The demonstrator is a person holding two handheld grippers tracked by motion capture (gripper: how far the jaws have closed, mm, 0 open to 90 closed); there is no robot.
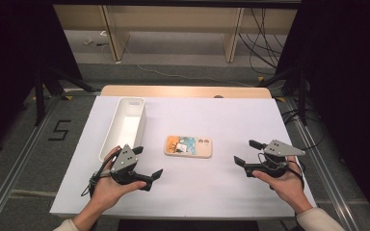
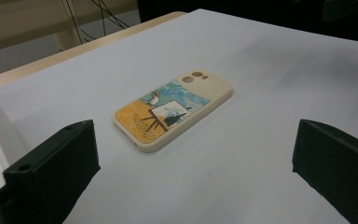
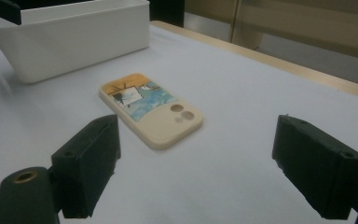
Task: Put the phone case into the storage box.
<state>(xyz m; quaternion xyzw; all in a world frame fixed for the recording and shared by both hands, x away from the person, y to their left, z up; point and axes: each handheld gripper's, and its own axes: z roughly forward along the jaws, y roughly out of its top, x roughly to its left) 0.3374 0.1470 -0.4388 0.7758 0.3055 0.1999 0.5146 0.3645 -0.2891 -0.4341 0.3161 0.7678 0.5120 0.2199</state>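
Nothing looks started to me: the phone case [image 1: 188, 146] lies flat mid-worktop [image 1: 231, 115], untouched, right of the empty white bin [image 1: 110, 132]. My left gripper [image 1: 147, 165] and right gripper [image 1: 248, 152] flank it, fingers released, holding nothing.

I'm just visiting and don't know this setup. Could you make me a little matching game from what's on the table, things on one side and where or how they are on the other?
Things:
1. phone case
2. white bin
3. left gripper
4. right gripper

Descriptions:
A. long, open-topped, at the table's left
B. held open, right of the case
C. lying flat at mid-table, picture side up
D. held open, just in front of the bin

Pairs: 1-C, 2-A, 3-D, 4-B
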